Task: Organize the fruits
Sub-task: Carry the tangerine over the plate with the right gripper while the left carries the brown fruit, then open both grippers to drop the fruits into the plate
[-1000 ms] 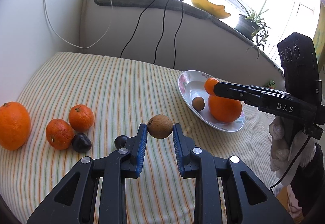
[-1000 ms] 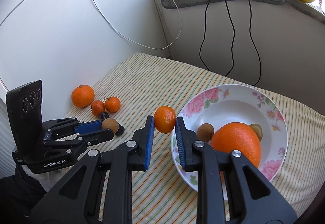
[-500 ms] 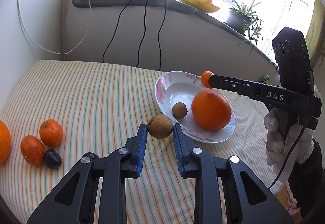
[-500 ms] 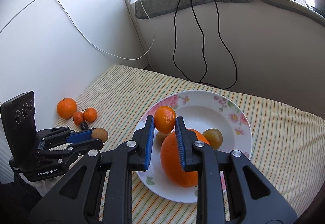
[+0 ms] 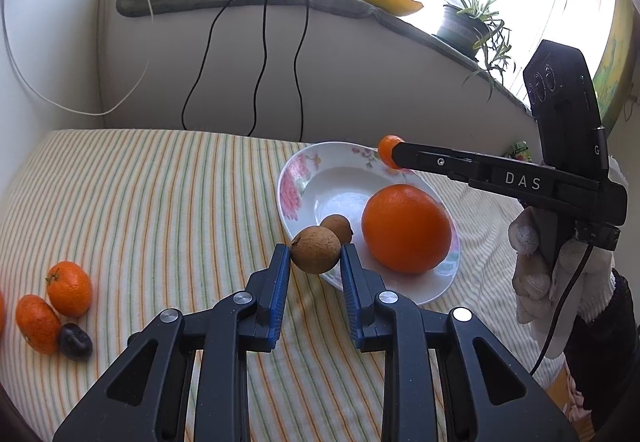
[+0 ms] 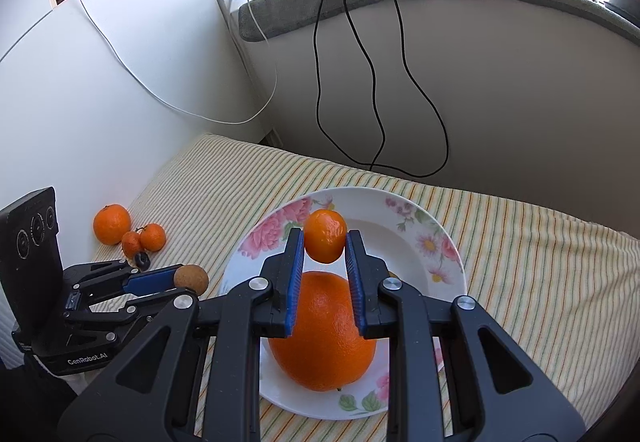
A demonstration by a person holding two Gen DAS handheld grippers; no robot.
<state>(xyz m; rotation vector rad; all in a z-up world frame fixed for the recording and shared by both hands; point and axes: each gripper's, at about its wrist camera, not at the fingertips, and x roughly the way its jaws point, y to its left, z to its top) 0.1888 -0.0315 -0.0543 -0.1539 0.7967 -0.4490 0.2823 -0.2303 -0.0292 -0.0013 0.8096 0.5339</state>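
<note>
Left hand-held gripper (image 5: 315,256) clamped on brown round fruit (image 5: 315,249) at plate (image 5: 294,177) near rim; rind looks stiff, light. Right hand-held gripper (image 6: 325,242) clamped on small mandarin (image 6: 325,236) above plate: soft, probably bruisable; pads at widest girth.

Brown round fruit (image 5: 315,249) clamped mid-frame in left wrist view, at floral plate (image 5: 304,177) rim. Small mandarin (image 6: 325,235) pinched centre of right view, above plate. Big orange (image 5: 406,229) and second brown fruit (image 5: 338,228) in plate. Two mandarins (image 5: 69,288) plus dark fruit (image 5: 75,340) lower left.
</note>
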